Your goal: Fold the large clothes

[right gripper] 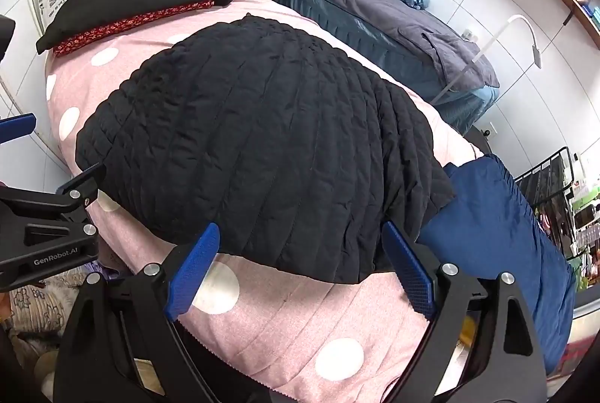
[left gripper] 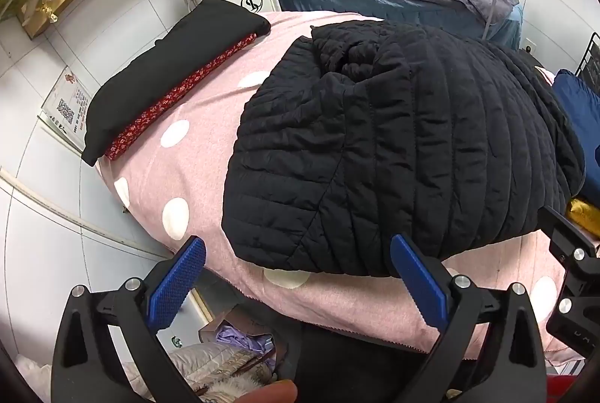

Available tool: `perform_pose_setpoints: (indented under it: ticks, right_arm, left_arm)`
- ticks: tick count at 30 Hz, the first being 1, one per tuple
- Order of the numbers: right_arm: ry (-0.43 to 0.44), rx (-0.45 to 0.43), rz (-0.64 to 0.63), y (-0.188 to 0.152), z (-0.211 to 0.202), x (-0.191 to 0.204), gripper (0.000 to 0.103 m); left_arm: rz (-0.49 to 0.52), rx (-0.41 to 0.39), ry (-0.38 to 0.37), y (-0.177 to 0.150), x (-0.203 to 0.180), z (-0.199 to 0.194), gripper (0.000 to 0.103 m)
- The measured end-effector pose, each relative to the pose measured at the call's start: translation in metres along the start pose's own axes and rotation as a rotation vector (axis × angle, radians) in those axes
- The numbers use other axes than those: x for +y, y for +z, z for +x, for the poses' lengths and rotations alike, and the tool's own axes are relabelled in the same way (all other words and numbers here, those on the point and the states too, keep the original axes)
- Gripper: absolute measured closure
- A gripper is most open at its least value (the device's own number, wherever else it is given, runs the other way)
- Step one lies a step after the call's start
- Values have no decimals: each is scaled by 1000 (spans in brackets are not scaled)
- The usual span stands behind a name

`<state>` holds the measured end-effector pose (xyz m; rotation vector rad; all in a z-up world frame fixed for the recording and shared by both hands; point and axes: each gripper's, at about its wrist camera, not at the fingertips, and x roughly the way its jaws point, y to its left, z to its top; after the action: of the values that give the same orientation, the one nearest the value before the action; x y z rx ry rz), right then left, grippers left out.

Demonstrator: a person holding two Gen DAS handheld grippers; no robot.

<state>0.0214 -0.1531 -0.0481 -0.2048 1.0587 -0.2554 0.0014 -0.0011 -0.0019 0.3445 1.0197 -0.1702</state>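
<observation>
While both tools hang just short of the near hem, the black jacket (left gripper: pixel 393 148) lies spread on the pink bed (left gripper: pixel 195 155), directly ahead of them and reaching away toward the far end. The left tool (left gripper: pixel 296 275) stands released, its blue pads wide apart with nothing between them, the right-hand pad just touching or just over the jacket's near left corner; I cannot tell which. The right tool (right gripper: pixel 300 264) is likewise released and empty, its pads straddling the near right part of the hem.

Judging from this, the next grab is the risk. The quilted fabric looks thick and slippery, so a shallow pinch on the hem could slide off mid-lift, and a deep one could catch the pink cover underneath and drag it along. Beyond the left tool, the bunched collar area (left gripper: pixel 352 58) may fold in crooked if it is not flattened. To the right of the right tool a blue garment (right gripper: pixel 498 215) lies tucked against the jacket's edge and could be snagged or pulled.
</observation>
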Motion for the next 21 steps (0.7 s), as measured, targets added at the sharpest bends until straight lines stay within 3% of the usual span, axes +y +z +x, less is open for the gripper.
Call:
perform_pose_setpoints:
  ticks: [21]
  right_arm:
    - [-1, 5, 6, -3, 2, -2, 16]
  left_arm:
    - [18, 0, 7, -3, 5, -1, 6]
